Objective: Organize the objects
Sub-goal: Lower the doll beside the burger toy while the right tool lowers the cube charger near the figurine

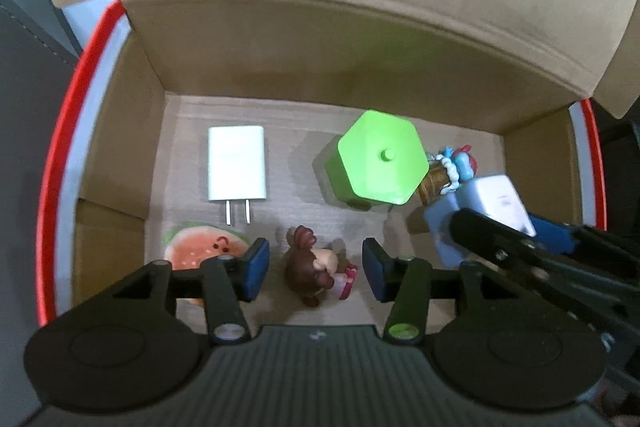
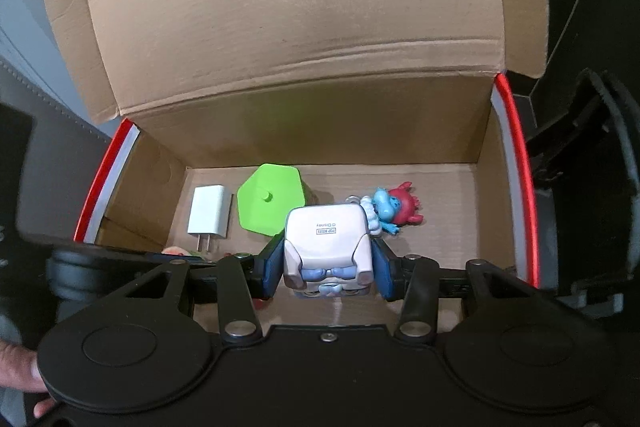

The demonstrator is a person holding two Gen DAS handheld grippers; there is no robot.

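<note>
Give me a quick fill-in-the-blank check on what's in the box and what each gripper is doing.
1. The right gripper is shut on the white ____ figure.
2. The left gripper is open, with the ____-haired doll lying between its fingers.
3. The white charger lies with its prongs pointing toward the ____ toy.
4. The hexagonal lid is ____ in colour.

Missing words: cube; brown; watermelon; green

Around the scene stand a dark grey panel with a stitched seam (image 1: 32, 67) at the left edge and black equipment (image 2: 592, 147) on the right, too dim to make out.
</note>
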